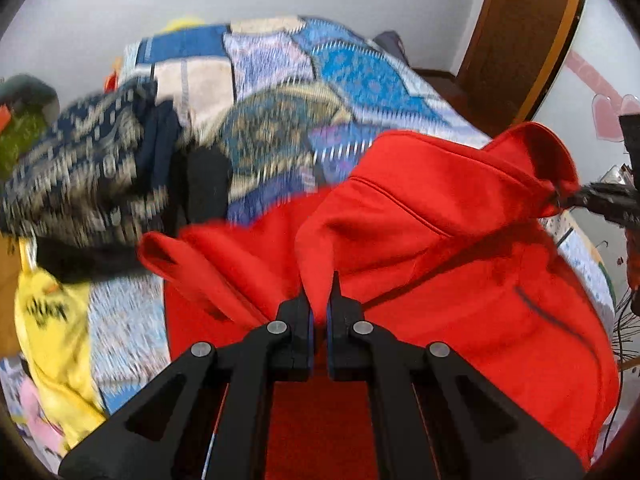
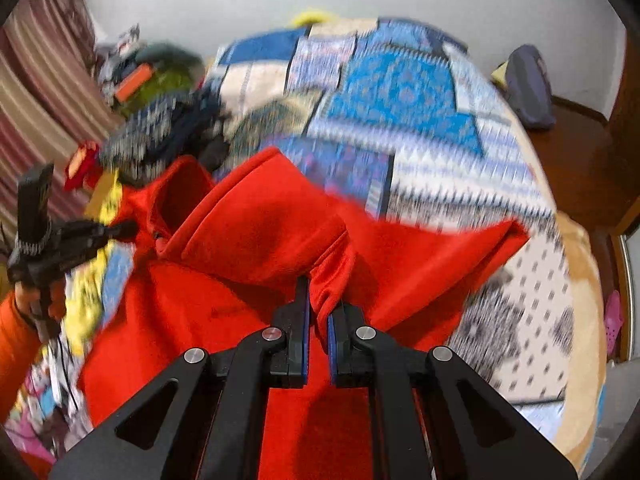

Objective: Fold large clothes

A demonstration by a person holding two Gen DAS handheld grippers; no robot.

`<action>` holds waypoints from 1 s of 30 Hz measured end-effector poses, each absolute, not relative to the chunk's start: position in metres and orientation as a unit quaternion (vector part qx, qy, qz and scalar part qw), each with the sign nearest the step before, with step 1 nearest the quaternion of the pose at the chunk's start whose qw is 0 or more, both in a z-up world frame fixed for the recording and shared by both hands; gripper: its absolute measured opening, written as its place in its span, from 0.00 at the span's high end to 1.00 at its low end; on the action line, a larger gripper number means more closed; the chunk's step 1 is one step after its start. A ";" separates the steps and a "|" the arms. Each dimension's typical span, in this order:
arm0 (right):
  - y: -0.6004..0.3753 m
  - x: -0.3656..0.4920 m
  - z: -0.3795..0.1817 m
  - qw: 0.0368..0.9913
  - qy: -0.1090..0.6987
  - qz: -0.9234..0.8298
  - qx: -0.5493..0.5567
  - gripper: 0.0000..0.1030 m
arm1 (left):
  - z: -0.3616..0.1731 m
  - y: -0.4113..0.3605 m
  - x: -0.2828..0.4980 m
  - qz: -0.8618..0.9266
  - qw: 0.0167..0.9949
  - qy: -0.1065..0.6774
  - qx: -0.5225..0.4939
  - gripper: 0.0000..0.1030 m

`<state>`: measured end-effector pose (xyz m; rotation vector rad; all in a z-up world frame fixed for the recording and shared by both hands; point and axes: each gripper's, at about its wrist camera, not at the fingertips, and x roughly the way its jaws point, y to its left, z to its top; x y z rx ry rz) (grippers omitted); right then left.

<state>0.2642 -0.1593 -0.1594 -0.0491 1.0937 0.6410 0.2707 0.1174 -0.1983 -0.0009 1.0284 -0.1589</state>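
- In the left wrist view, a yellow garment (image 1: 56, 320) lies at the lower left of the frame, with a patterned navy garment (image 1: 76, 172) above it at centre left.
- The patchwork bedspread (image 1: 280, 80) fills the upper centre.
- The left gripper (image 1: 320, 304), bottom centre, has its jaws clamped on a fold of the red jacket (image 1: 460, 248).
- The jacket spreads across the centre and right of the frame, lifted off the bed.
- In the right wrist view, the right gripper (image 2: 318, 300) pinches another bunch of the jacket, jaws closed.
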 end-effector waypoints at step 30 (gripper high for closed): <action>-0.196 0.283 -0.129 0.832 0.507 0.224 0.021 0.57 | -0.141 0.133 0.287 -0.029 0.902 0.430 0.018 0.39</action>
